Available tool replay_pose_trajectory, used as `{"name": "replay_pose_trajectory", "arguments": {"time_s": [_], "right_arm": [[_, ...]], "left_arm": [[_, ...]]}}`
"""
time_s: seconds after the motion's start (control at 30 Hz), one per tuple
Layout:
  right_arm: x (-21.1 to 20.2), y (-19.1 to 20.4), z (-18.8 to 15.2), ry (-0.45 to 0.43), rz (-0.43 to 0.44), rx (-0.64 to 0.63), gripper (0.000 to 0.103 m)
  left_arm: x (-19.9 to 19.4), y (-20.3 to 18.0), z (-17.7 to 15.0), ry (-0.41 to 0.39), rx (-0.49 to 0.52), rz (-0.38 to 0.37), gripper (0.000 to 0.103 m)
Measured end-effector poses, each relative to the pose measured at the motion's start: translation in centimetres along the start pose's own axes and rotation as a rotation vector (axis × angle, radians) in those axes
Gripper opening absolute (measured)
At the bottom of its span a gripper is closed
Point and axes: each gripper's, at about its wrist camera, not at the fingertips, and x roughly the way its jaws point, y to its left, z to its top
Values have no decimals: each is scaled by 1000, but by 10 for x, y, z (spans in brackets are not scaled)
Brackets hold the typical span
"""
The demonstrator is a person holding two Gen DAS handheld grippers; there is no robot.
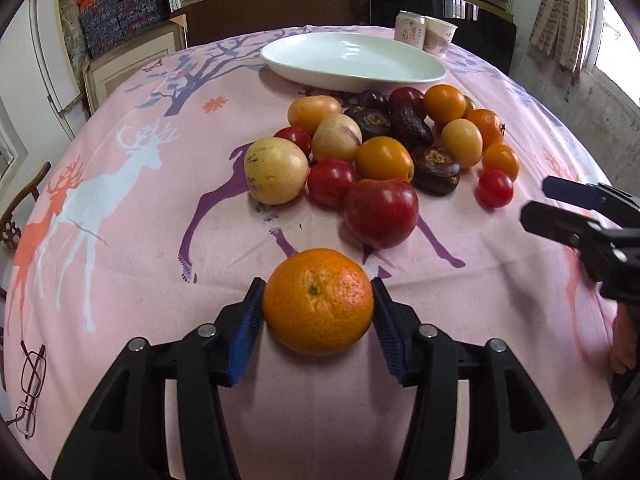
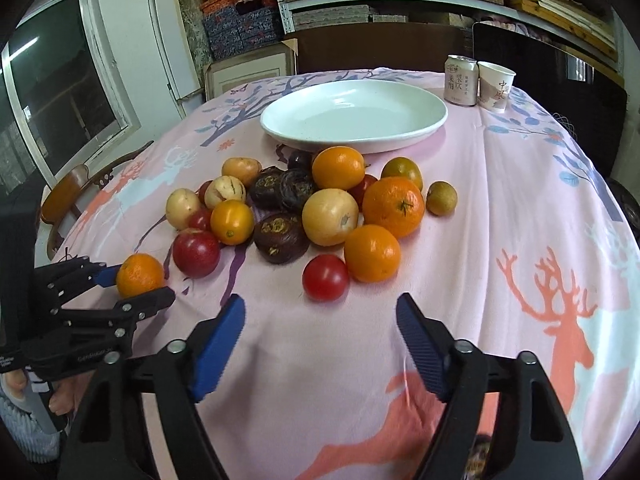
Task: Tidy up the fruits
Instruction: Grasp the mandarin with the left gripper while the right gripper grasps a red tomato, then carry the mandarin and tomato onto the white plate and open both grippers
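Observation:
My left gripper [image 1: 319, 300] is shut on a mandarin [image 1: 319, 301], its blue pads touching both sides, low over the pink tablecloth; the right wrist view shows it at the left [image 2: 140, 275]. A pile of fruit [image 1: 380, 148] lies beyond: tomatoes, oranges, yellow melons, dark water chestnuts, a red apple [image 1: 381, 213]. A white plate [image 1: 352, 60] stands empty behind the pile, also in the right wrist view [image 2: 354, 114]. My right gripper [image 2: 320, 340] is open and empty, just short of a red tomato [image 2: 325, 277].
A drink can [image 2: 461, 79] and a paper cup [image 2: 496, 86] stand at the back right of the table. Glasses [image 1: 30, 384] lie near the left edge. A wooden chair [image 2: 76, 192] stands left of the table; shelves with boxes are behind.

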Motion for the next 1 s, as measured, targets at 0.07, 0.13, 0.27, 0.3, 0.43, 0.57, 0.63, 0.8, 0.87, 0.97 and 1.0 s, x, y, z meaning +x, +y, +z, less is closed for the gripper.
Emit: {"name": "replay_pose_trajectory", "arguments": {"time_s": [0.07, 0.13, 0.27, 0.3, 0.43, 0.57, 0.63, 0.8, 0.87, 0.97, 1.0], "right_arm": [[10, -2, 4, 27, 2, 6, 56], [17, -4, 4, 48, 15, 16, 43], [28, -10, 8, 62, 42, 50, 34], [30, -10, 10, 62, 51, 56, 33], [34, -7, 14, 59, 62, 44, 27], [17, -5, 14, 31, 110, 46, 27], [-3, -7, 30, -35, 126, 49, 27], [-8, -24, 101, -153, 58, 62, 27], [12, -31, 126, -152, 38, 69, 27], [50, -42, 149, -119, 9, 80, 27], [61, -45, 152, -106, 3, 85, 27]], "left_arm": [[0, 1, 0, -4, -4, -3, 53], [0, 1, -1, -13, -8, -2, 53], [0, 1, -1, -15, -18, 1, 53], [0, 1, 0, -14, -19, -2, 51], [-2, 3, 0, -14, -28, -27, 46], [-7, 8, 10, -13, -40, -85, 46], [-13, 11, 26, -33, -38, -91, 46], [-14, 7, 107, -125, -21, -73, 46], [1, 6, 139, -133, -33, -96, 46], [40, 5, 180, -103, -55, -112, 46], [53, 6, 190, -90, -60, -117, 46]]}}
